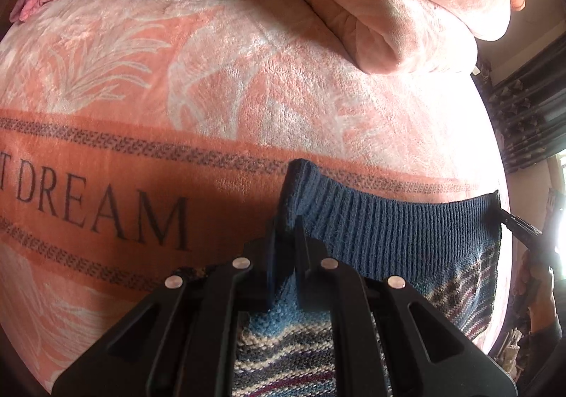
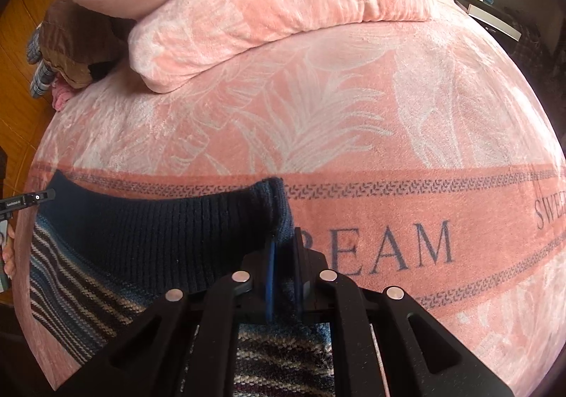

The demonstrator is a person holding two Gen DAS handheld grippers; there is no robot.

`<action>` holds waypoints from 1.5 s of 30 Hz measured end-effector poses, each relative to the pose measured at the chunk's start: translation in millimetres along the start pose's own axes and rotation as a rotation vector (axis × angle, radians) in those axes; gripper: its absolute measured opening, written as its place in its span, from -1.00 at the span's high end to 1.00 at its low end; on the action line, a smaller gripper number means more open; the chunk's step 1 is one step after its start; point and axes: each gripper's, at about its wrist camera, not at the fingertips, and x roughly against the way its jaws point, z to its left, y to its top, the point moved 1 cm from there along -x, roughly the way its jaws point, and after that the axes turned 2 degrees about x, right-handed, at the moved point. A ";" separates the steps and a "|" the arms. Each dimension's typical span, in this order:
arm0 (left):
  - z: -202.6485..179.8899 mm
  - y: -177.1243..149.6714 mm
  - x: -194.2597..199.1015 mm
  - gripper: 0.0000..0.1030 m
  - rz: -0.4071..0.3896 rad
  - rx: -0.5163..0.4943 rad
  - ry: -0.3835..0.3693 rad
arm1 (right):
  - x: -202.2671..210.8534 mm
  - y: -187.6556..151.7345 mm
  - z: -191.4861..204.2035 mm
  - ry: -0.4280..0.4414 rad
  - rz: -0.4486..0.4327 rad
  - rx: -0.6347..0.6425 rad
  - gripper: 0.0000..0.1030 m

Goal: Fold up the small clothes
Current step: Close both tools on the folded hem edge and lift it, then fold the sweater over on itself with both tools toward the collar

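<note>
My left tool [image 1: 287, 241] and right tool [image 2: 284, 245] are each pinched shut on an end of the knitted garment's [image 1: 389, 230] navy ribbed band. The band runs crosswise between them, held taut just over the pink bed blanket [image 2: 353, 107]. The striped body trails back toward me. Both tools equally placed; fold goes forward.

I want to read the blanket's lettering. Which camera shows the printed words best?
The left wrist view: the dark printed lettering on the pink plush blanket reads DREAM whole. The right wrist view shows only EAM beside the striped knit sweater's navy ribbed hem, plus a cut-off SWEE at the edge.
</note>
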 end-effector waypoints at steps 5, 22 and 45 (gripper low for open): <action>3.3 5.4 -16.7 0.87 0.033 0.010 0.022 | -12.6 5.2 -0.2 -0.005 0.014 -0.005 0.85; 19.6 -18.5 39.1 0.38 -0.189 0.099 -0.133 | -11.5 -27.1 -22.3 0.204 -0.069 -0.184 0.44; -3.0 -131.8 -18.5 0.97 0.061 -0.006 -0.341 | -36.7 -130.5 45.0 0.587 0.091 -0.175 1.00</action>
